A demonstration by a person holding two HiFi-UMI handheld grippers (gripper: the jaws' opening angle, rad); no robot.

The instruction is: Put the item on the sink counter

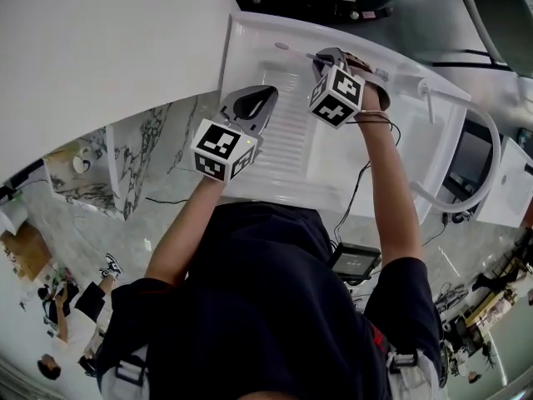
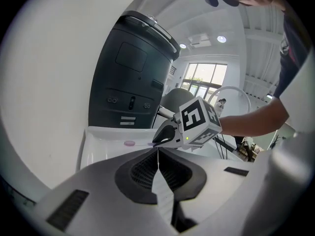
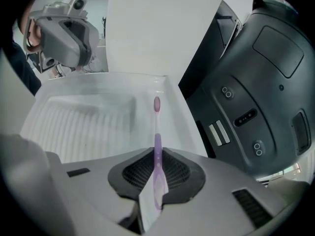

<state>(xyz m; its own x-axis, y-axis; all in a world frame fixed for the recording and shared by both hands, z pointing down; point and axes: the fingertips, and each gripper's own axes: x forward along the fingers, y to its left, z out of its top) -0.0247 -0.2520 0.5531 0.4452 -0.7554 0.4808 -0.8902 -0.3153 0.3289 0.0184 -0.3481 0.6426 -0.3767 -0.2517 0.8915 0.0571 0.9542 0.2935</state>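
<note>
One toothbrush (purple) in right gripper

The toothbrush sits between the jaws of the right gripper, its head reaching left along the far ledge of the sink. The left gripper hangs nearer and further left, over the basin's left side. A machine stands beyond the sink, a wall panel to its left and a hose to its right.
</note>
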